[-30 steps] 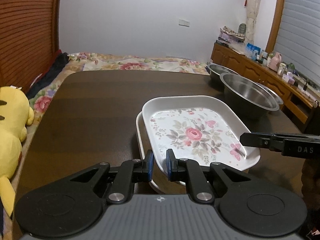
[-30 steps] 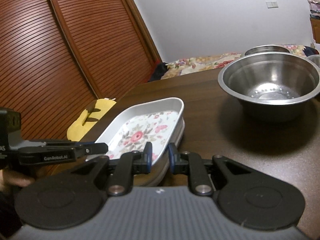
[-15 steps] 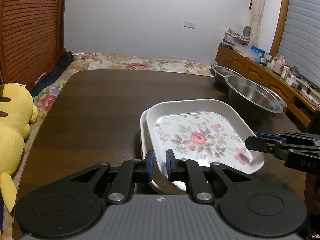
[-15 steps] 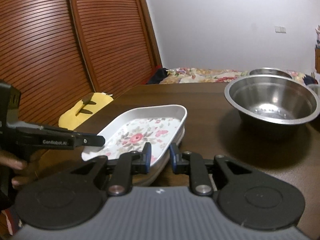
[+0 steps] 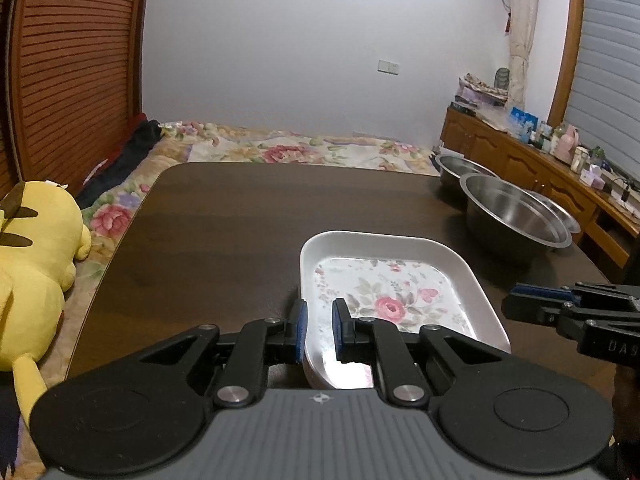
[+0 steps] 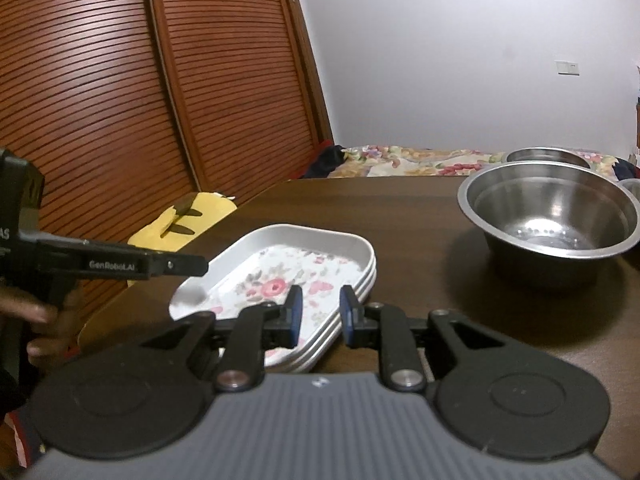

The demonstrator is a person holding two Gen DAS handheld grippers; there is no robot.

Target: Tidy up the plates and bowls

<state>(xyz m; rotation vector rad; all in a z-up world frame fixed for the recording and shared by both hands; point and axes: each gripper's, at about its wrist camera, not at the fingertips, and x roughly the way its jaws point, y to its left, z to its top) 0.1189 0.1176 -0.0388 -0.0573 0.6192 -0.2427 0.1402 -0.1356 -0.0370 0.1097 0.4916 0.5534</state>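
The top flowered plate (image 5: 394,292) now lies flat in the stack of plates (image 6: 352,292). One second ago it was tilted and turned across the plate under it, and I held its near corners with both tongs. Now its rim lines up with the rims below, and in the right view I count three white edges one upon another.

My left tongs (image 5: 319,330) have opened a little. The blue pads stand apart, one on each side of the plate's near left rim. I cannot tell if a pad touches the rim, but they do not clamp it any more. My right tongs (image 6: 320,312) have opened more, and they have also drawn back toward me. The near right corner of the stack shows between the pads, and I think there is no contact.

The stack sits on the dark table (image 5: 248,216) near my edge. The large steel bowl (image 6: 550,216) stands well apart from it on the right, with a second steel bowl (image 6: 548,156) behind it.

I judge that the plates are finished. The bowls are not yet nested, so they are probably the next part.
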